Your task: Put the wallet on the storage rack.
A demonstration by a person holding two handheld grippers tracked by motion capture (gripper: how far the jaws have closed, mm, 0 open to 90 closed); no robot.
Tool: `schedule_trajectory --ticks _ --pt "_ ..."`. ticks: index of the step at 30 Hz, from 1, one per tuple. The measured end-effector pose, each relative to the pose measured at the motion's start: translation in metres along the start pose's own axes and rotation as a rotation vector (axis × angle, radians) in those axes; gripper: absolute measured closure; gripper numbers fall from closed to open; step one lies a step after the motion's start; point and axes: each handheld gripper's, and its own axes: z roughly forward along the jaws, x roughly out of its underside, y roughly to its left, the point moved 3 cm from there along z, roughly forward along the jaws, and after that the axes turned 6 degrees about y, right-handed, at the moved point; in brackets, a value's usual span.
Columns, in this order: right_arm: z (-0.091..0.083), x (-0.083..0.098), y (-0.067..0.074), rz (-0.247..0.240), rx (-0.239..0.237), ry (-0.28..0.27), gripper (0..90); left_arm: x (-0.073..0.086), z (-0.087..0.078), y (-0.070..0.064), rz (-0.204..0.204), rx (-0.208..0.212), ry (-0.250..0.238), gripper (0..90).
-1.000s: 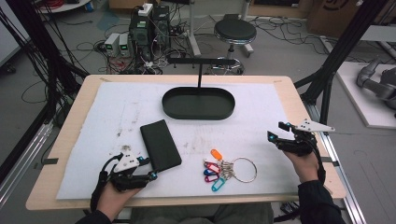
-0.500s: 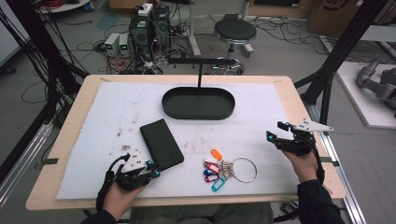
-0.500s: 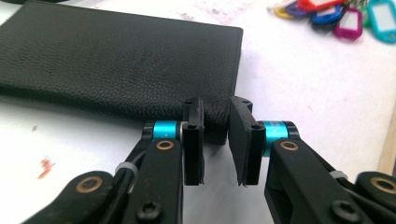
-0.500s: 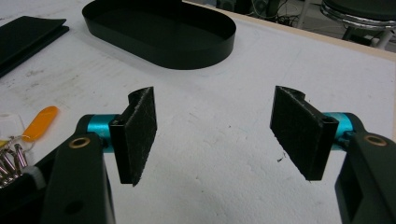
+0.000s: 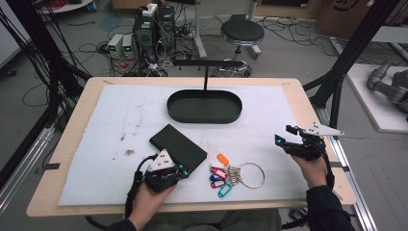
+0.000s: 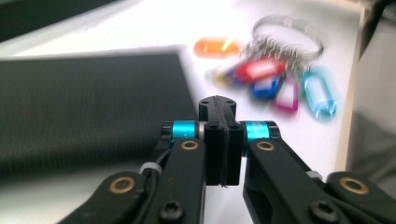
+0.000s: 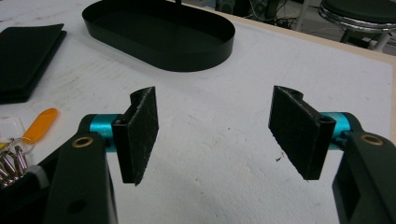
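A flat black case (image 5: 178, 147) lies on the white mat, left of centre. My left gripper (image 5: 186, 169) sits at its near right corner. Seen in the left gripper view, that gripper (image 6: 218, 108) has just been closing and is shut, pads together, nothing between them. There the black case (image 6: 84, 107) lies just beyond and to the left. A key ring with coloured tags (image 5: 231, 174) rests right of the case, and the tags (image 6: 275, 77) show ahead in the left gripper view. My right gripper (image 5: 281, 140) hovers near the right edge of the mat, open (image 7: 212, 133) over bare mat.
An oval black tray (image 5: 235, 114) stands at the back of the mat, with a black T-shaped stand (image 5: 206, 67) behind it; the tray (image 7: 187, 59) is ahead of the right gripper. Beyond the table are a stool (image 5: 242, 32), cables and equipment on the floor.
My left hand has moved right along the near side of the mat to the black case's corner, and its jaws have closed. The right hand has stayed still.
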Motion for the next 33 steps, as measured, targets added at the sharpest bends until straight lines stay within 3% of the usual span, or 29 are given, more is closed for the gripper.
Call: schedule_trajectory --ticks 1,3,5,6,7,9,10,12,13,14,16,18,19,21,22,24,25,28,30,33 --pt "0.0 0.0 0.0 0.0 0.0 0.0 33.9 0.0 0.0 0.0 0.0 0.0 0.0 90.0" --pt "0.0 0.0 0.0 0.001 0.0 0.0 33.9 -0.007 0.009 -0.004 0.049 -0.004 0.003 90.0" --pt "-0.001 0.0 0.0 0.003 0.0 -0.003 33.9 -0.012 0.011 -0.004 0.066 0.005 -0.015 88.0" --pt "-0.002 0.0 0.0 0.002 -0.001 -0.004 33.9 -0.014 0.008 0.001 0.087 -0.029 -0.038 79.1" --pt "-0.002 0.001 0.0 0.002 0.0 -0.005 33.9 -0.014 0.008 0.001 0.087 -0.029 -0.038 71.5" --pt "-0.002 0.002 -0.001 0.001 0.0 -0.002 33.9 -0.012 -0.008 0.022 0.044 -0.079 -0.081 59.5" --pt "-0.002 0.002 -0.001 0.004 0.0 -0.001 33.9 -0.011 -0.015 0.032 0.033 -0.084 -0.095 56.0" --pt "-0.003 0.002 0.0 0.007 -0.001 -0.003 33.9 -0.009 -0.031 0.053 0.022 -0.134 -0.106 52.5" --pt "-0.003 0.001 0.0 0.004 -0.001 -0.006 33.9 -0.009 -0.031 0.053 0.022 -0.134 -0.106 50.1" --pt "-0.003 0.001 0.0 0.005 -0.001 -0.004 33.9 -0.006 -0.045 0.076 -0.003 -0.129 -0.119 48.1" --pt "-0.002 0.0 0.001 0.001 -0.003 -0.004 33.9 -0.002 -0.054 0.097 -0.036 -0.152 -0.128 45.0" --pt "0.0 -0.001 0.002 -0.001 -0.005 -0.002 33.8 0.002 -0.06 0.114 -0.051 -0.191 -0.114 43.6" --pt "0.0 -0.002 0.003 -0.004 -0.008 -0.005 33.8 0.002 -0.06 0.114 -0.051 -0.191 -0.114 43.4" --pt "0.001 -0.003 0.006 -0.011 -0.013 -0.005 33.8 0.009 -0.061 0.133 -0.089 -0.209 -0.107 42.3" --pt "0.001 -0.003 0.006 -0.011 -0.013 -0.005 33.8 0.009 -0.061 0.133 -0.089 -0.209 -0.107 42.3" --pt "0.003 -0.005 0.01 -0.02 -0.023 -0.002 33.8 0.016 -0.055 0.143 -0.107 -0.222 -0.049 42.3" --pt "0.004 -0.005 0.012 -0.024 -0.027 -0.004 33.7 0.021 -0.05 0.15 -0.148 -0.205 -0.028 42.4" --pt "0.005 -0.006 0.014 -0.031 -0.036 -0.003 33.7 0.021 -0.047 0.153 -0.18 -0.199 -0.008 42.4" --pt "0.007 -0.006 0.016 -0.04 -0.042 -0.003 33.7 0.021 -0.045 0.156 -0.196 -0.169 0.012 43.6" --pt "0.008 -0.007 0.02 -0.049 -0.051 0.003 33.7 0.021 -0.043 0.155 -0.173 -0.158 0.044 47.7"
